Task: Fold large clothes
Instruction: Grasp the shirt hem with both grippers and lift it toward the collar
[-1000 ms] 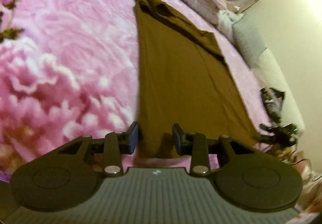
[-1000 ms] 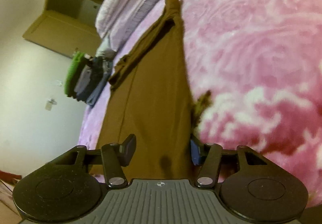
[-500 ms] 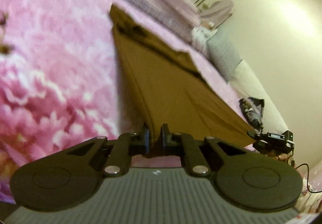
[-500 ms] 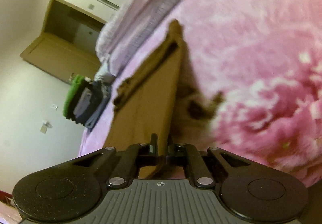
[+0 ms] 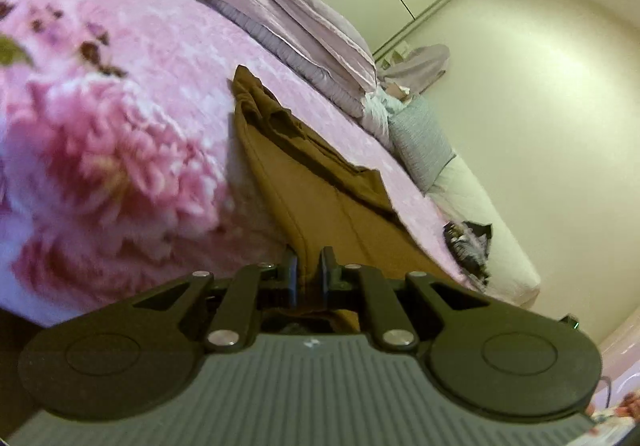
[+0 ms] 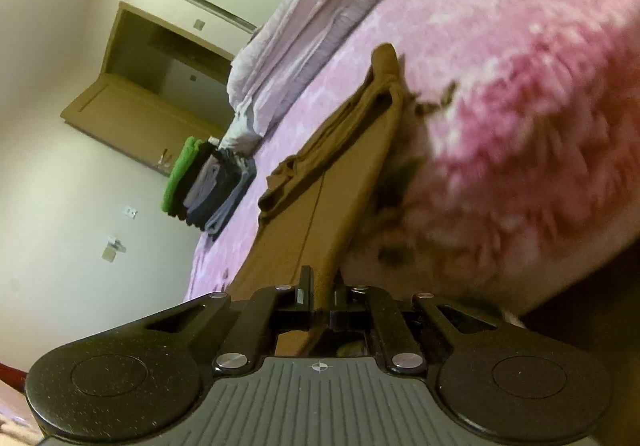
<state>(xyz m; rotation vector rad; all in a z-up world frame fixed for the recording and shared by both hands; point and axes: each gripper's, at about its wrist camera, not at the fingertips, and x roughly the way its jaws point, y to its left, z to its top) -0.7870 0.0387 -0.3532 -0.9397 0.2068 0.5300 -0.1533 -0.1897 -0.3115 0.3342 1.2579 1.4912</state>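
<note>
Now, in the left wrist view, our left gripper [image 5: 308,270] has its jaws pinched nearly together on the near edge of the brown garment [image 5: 320,201], with a fold of the cloth caught between the pads. From the pinch the garment runs away from us in a long narrowing strip over the pink floral blanket [image 5: 120,149], its far end bunched and creased. Beyond it lies a pile of lilac bedding [image 5: 304,29], and a grey pillow [image 5: 420,141] sits near the wall. A dark heap [image 5: 468,242] lies on the pale mattress edge to the right.

In the right wrist view, our right gripper [image 6: 322,290] is likewise clamped tight on the garment [image 6: 320,201], the fabric rising thin between the two pads. The cloth stretches off from the jaws, raised at our end, while its far end rests on the blanket [image 6: 520,45]. A rumpled band of it lies along the left side. A stack of folded clothes [image 6: 212,181], green on top, stands on the blanket well apart from the garment, near the bedding [image 6: 296,45]. A wooden door [image 6: 132,105] shows behind.
</note>
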